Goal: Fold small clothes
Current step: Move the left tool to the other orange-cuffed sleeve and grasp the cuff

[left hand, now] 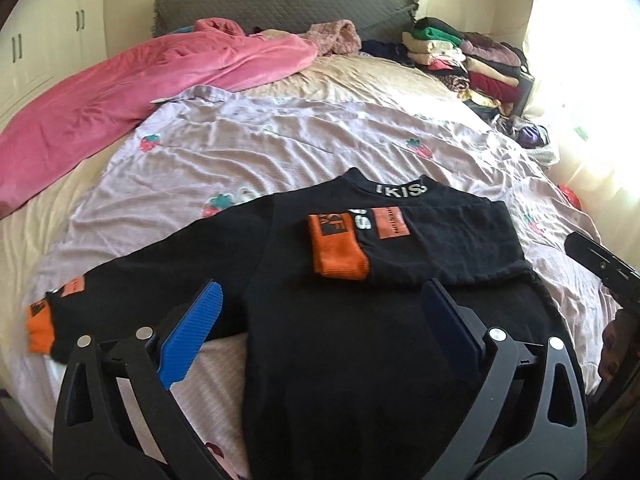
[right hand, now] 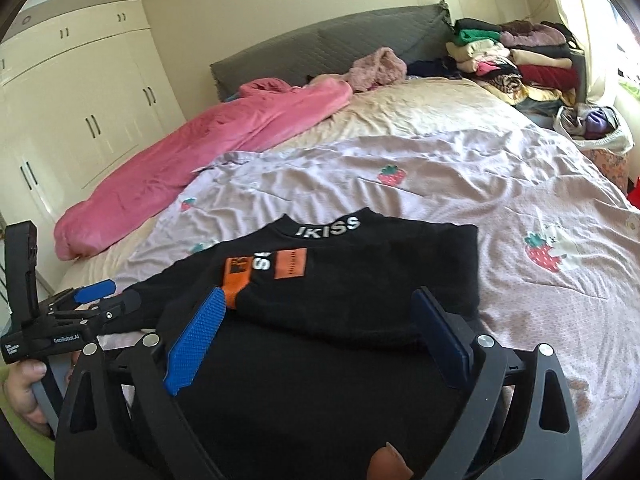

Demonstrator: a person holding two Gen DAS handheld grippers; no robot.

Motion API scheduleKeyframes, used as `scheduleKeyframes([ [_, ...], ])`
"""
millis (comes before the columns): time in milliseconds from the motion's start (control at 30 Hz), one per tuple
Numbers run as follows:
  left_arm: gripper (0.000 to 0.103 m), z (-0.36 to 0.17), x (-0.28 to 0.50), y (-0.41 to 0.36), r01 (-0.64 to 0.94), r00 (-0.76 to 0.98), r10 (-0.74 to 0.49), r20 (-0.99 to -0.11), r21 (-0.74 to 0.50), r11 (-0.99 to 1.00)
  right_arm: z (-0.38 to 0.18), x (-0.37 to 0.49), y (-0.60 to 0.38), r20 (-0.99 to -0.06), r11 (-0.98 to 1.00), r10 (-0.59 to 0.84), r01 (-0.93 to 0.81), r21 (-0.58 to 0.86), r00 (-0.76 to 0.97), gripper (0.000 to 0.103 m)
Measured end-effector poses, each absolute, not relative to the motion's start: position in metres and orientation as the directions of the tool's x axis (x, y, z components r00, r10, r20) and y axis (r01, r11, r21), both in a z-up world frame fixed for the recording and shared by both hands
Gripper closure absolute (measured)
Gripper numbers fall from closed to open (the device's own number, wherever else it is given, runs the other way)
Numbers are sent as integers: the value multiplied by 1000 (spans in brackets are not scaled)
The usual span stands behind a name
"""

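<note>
Black top with orange patches lies flat on the strawberry sheet, in the middle of the bed. One sleeve is folded across its chest, so its orange cuff sits below the collar. The other sleeve sticks out past the top's left side, so I think that fold comes next, then the body. I count one top, two sleeves and two orange cuffs. My left gripper hangs over the top's bottom part, jaws wide apart, gripping nothing. My right gripper hangs over the top too, spread wide and empty. Far behind the top sits one pile of folded clothes.
</note>
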State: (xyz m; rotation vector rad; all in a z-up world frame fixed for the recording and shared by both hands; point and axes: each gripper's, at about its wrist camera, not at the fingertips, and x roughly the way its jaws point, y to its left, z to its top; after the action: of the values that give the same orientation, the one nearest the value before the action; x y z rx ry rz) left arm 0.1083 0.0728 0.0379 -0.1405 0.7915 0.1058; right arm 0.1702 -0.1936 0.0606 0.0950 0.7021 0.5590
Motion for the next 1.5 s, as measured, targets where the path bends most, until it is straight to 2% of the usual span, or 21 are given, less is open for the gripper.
scheduleKeyframes([
  [800, 10, 29, 46, 196, -410, 669, 208, -713, -120, 904, 80, 140, -111, -584, 765, 593, -614, 196, 553, 9],
  [1167, 10, 24, 6, 270, -563, 638, 315, -702, -147, 813, 50, 137, -63, -648, 725, 593, -668, 170, 478, 9],
  [1500, 10, 4, -14, 329, -679, 581, 359, -730, -192, 709, 40, 127, -39, -659, 700, 591, -701, 133, 465, 9],
])
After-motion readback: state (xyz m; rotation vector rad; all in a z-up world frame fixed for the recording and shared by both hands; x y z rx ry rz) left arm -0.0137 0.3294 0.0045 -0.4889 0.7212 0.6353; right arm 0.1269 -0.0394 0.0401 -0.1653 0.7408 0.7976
